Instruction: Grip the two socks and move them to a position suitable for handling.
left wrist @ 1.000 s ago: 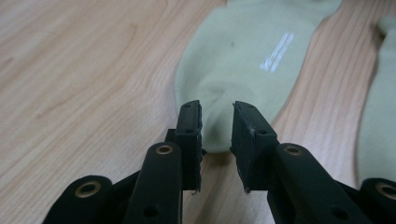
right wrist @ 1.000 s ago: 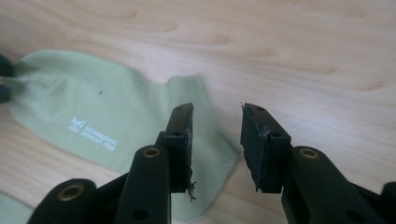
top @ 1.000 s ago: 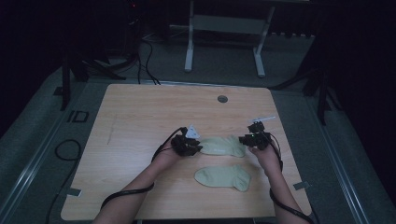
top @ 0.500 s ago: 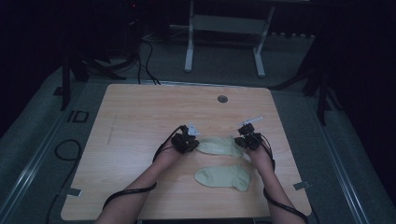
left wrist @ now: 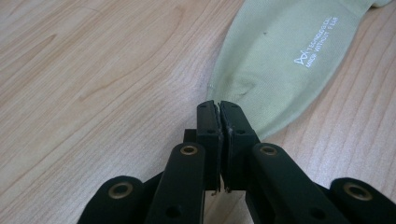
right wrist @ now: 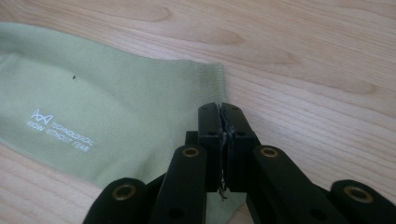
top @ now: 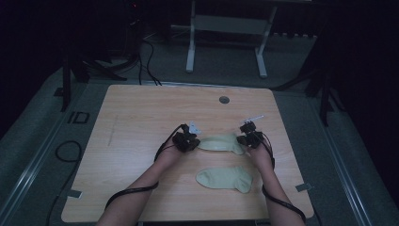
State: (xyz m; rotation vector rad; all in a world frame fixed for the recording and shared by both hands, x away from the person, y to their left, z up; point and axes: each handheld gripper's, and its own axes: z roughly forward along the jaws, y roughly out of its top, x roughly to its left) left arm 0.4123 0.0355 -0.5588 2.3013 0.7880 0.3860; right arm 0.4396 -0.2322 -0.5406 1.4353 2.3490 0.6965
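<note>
Both grippers have closed on the far sock since a second ago; the right one has come in and down to it.
Left gripper (top: 192, 142) is clamped on the far sock's (top: 221, 143) toe end, right gripper (top: 246, 139) on its cuff; a second sock (top: 225, 179) lies flat just nearer the person, both on the wooden table (top: 141, 117).

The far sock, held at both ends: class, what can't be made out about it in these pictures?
- High view: the far sock has its ends hidden under the left gripper and right gripper.
- Left gripper view: the fabric pinched is hidden between the shut fingers.
- Right gripper view: the sock's left part is cut off by the frame edge.
</note>
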